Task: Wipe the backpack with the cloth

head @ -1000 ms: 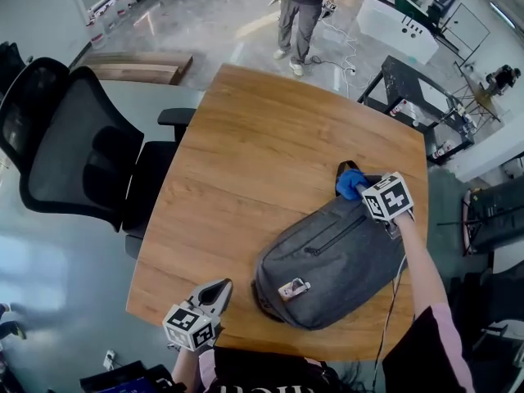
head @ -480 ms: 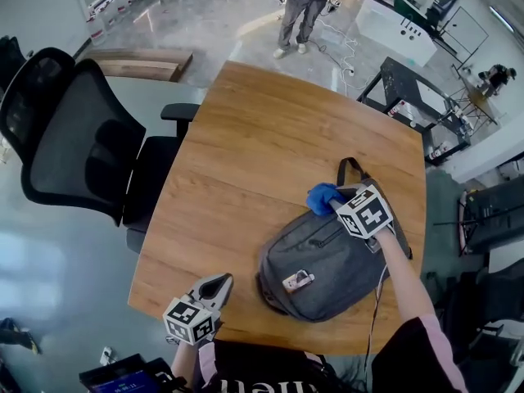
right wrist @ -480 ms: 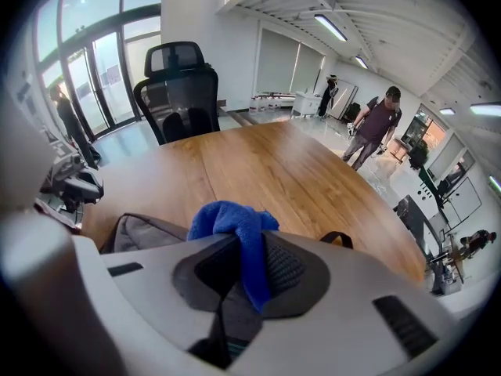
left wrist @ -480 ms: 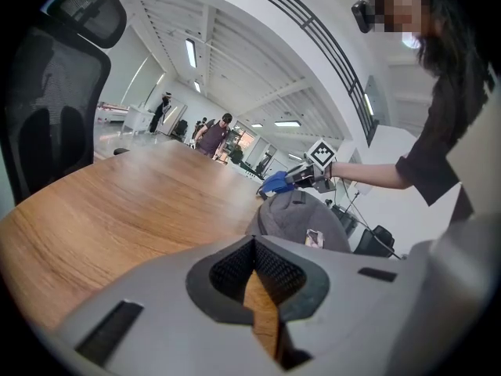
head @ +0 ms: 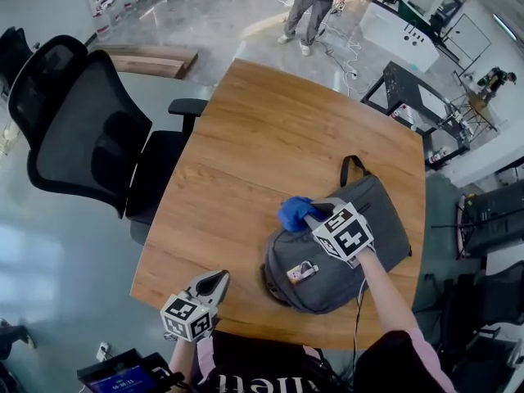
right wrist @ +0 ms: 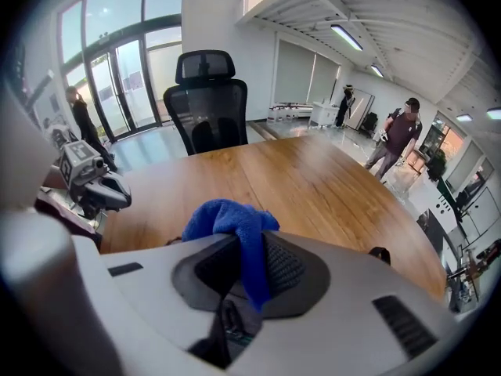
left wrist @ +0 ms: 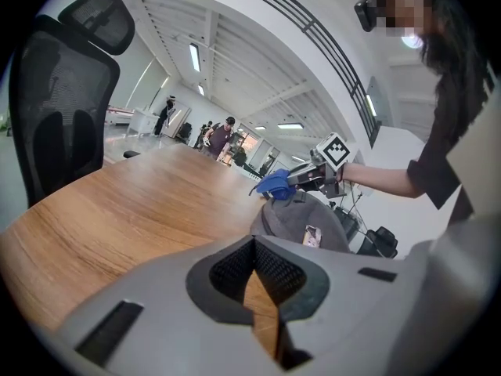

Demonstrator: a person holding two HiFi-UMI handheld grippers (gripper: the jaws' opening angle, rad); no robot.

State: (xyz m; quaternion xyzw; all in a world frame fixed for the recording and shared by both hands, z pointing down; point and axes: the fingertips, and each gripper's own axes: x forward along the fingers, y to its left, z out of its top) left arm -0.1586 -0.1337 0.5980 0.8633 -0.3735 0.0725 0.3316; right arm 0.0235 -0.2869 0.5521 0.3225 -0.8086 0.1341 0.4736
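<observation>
1. The backpack [head: 385,219] is grey and lies flat on the wooden table [head: 270,129], in the lower right part of the head view. Its black handle [head: 350,167] points to the upper edge of the frame, and a small tag [head: 301,270] sits on its lower left part.
2. The right gripper [head: 313,214] is over the upper left end of the backpack. Its jaws are closed on the blue cloth [head: 293,213].
3. In the right gripper view the cloth [right wrist: 235,225] is pinched between the two dark pads, and a bunch of it stands out above the jaws (a thin strip hangs down between them).
4. The cloth sits at the upper left edge of the backpack; in the left gripper view the cloth [left wrist: 275,184] seems to touch the top of the backpack [left wrist: 301,219].
5. The left gripper [head: 214,282] is at the lower left of the head view, at the near edge of the table, well apart from the backpack. Its jaws are together at the tips, with nothing between them.
6. A black office chair [head: 82,137] stands at the left side of the table.
7. A person [head: 315,2] stands on the floor at the top of the frame.
</observation>
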